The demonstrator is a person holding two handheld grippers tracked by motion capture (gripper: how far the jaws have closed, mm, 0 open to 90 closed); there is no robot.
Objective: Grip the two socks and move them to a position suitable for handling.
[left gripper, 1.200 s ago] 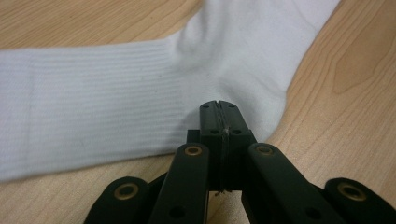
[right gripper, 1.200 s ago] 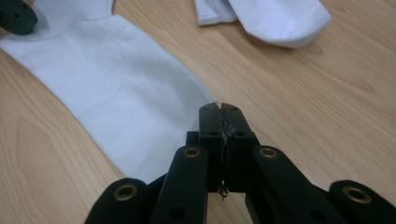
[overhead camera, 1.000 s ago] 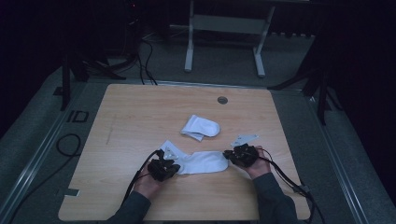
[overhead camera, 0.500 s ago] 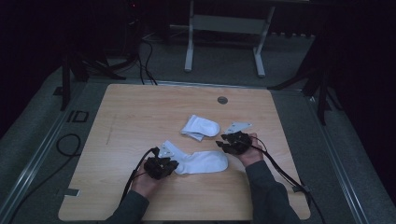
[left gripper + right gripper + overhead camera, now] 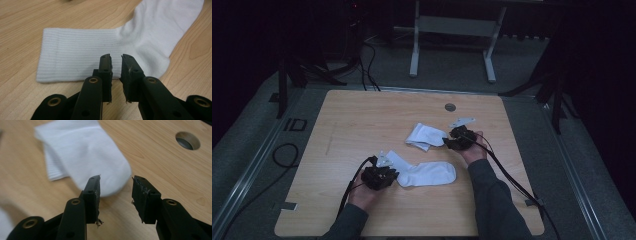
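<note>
A long white sock (image 5: pixel 424 172) lies flat on the wooden table (image 5: pixel 362 115). My left gripper (image 5: pixel 391 173) sits at its ribbed cuff end. In the left gripper view the jaws (image 5: pixel 116 58) stand a narrow gap apart over the cuff (image 5: pixel 82 52), having just been opening, with nothing between them. A folded white sock (image 5: pixel 424 135) lies farther back. My right gripper (image 5: pixel 448 142) is at its right edge. Seen from the right gripper (image 5: pixel 116 180), the jaws have just been opening, and they stand wide and empty in front of the folded sock (image 5: pixel 82 157).
A round cable hole (image 5: pixel 450 107) (image 5: pixel 187 141) sits in the tabletop behind the right gripper. Black cables trail from both grippers toward the near table edge. A grey frame stands on the floor beyond the table.
My right gripper has left the toe end of the long sock and moved away from the person, over to the folded sock. The left hand has stayed put.
</note>
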